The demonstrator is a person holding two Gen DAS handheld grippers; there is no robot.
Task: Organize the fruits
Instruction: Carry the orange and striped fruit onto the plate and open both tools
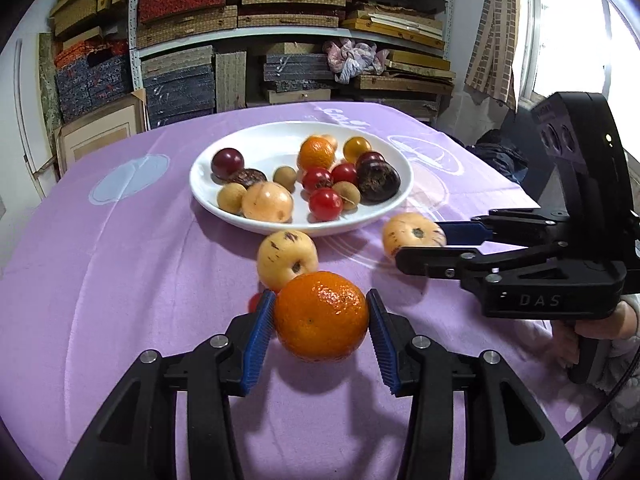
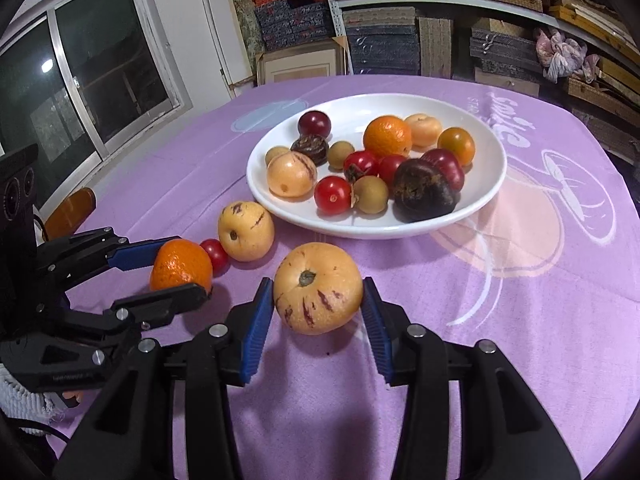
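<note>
Both hand-held grippers sit low over the purple cloth [image 2: 520, 300] on the near side of the white plate [image 2: 486, 192]. Left gripper [image 1: 321, 316] has its blue pads against the two sides of a loose mandarin [image 1: 321, 316], closed on it as far as the pictures show. Right gripper [image 2: 318, 292] likewise brackets a striped pepino melon [image 2: 318, 288], pads touching or nearly so; whether either fruit is lifted cannot be told.

Risks, as a judgement: both fruits are round and smooth, so a light pinch could let one roll out on the way to the plate. The plate is crowded, and a dropped fruit could knock the small ones over the rim. The two grippers are close, so simultaneous moves toward the plate might collide.

Off the plate: one mandarin, two pepino melons (the second [image 2: 246, 230] just beside the plate's near rim), one cherry tomato [image 2: 215, 254]. On the plate: one mandarin, two pepino melons, about three red cherry tomatoes, one orange tomato, roughly four longans, several dark fruits.
</note>
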